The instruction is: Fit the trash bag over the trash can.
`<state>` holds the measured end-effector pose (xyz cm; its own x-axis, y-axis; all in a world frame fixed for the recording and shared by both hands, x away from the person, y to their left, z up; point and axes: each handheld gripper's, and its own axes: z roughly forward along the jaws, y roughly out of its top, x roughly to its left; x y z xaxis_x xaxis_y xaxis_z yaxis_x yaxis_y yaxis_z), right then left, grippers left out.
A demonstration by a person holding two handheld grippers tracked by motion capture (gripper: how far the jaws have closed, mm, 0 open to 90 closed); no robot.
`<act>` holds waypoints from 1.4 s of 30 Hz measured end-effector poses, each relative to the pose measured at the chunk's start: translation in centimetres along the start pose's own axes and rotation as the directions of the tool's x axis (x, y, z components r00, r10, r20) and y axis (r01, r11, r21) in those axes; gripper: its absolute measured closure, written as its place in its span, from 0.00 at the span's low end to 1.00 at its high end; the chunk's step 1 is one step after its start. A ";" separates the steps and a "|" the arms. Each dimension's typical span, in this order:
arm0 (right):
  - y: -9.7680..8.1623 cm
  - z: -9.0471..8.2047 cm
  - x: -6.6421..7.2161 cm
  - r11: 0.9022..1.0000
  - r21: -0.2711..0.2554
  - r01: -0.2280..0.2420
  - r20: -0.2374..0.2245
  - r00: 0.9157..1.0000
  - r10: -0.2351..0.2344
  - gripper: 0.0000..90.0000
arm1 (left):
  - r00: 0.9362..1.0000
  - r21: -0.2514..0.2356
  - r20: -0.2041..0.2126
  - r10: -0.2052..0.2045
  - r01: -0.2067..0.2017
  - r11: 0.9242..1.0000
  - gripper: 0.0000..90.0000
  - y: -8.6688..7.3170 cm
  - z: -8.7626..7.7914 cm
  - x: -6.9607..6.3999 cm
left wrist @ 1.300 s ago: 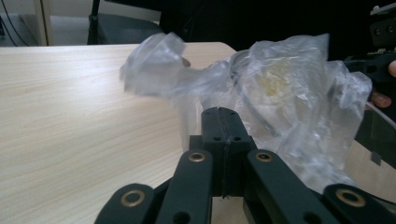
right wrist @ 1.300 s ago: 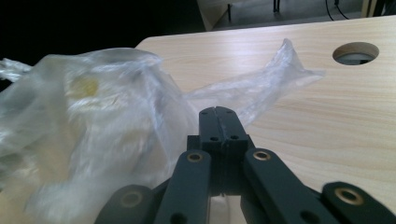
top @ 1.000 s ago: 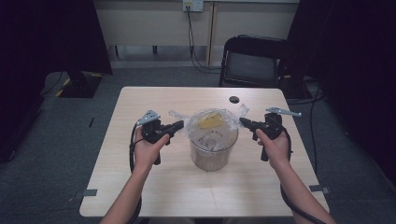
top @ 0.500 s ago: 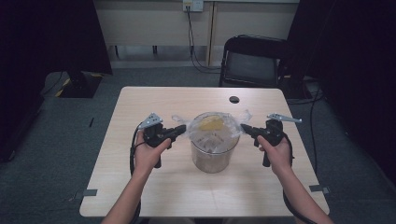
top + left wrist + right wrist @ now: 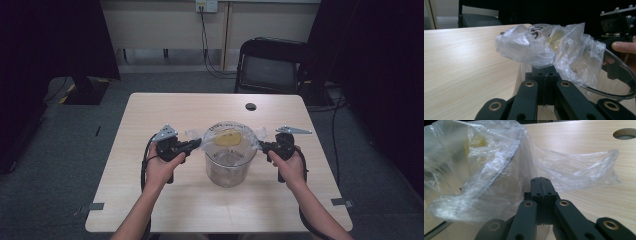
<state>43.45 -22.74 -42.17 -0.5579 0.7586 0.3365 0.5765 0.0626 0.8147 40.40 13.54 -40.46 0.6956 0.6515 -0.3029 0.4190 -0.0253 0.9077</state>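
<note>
Standing at the table's [image 5: 150, 200] centre, a clear plastic container [image 5: 228, 162] wears a thin transparent bag [image 5: 227, 137] over its rim, something yellow [image 5: 226, 139] inside. At its 9 o'clock the left gripper [image 5: 196, 144] has its jaws clenched on the bag's edge; at 3 o'clock the right gripper [image 5: 261, 145] pinches the opposite edge. A round hole [image 5: 250, 106] lies toward 12 o'clock, a black chair [image 5: 270, 65] beyond.
</note>
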 end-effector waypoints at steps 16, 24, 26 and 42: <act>0.2 -1.0 0.7 0.998 -0.057 0.013 -0.007 1.000 -0.014 1.00 | 1.000 0.059 0.020 -0.016 0.015 0.998 1.00 -0.8 -0.4 0.2; 0.7 -2.4 0.7 0.995 -0.102 0.008 -0.013 1.000 -0.009 1.00 | 1.000 0.009 0.002 -0.022 0.022 1.000 0.98 -0.1 -1.3 0.0; 0.8 -2.7 0.7 0.993 -0.116 0.009 -0.017 1.000 -0.011 1.00 | 1.000 0.001 0.005 -0.012 0.012 1.000 0.99 0.1 -1.6 0.0; -0.9 -1.4 0.5 0.997 -0.060 0.049 0.001 0.999 -0.049 1.00 | 0.999 0.097 0.041 0.007 -0.011 0.995 1.00 -0.9 -1.1 -0.7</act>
<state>41.81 -23.34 -42.06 -0.5850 0.7554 0.2953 0.5116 0.0612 0.8570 38.92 13.94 -40.71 0.7216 0.6199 -0.3083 0.4659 -0.1053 0.8785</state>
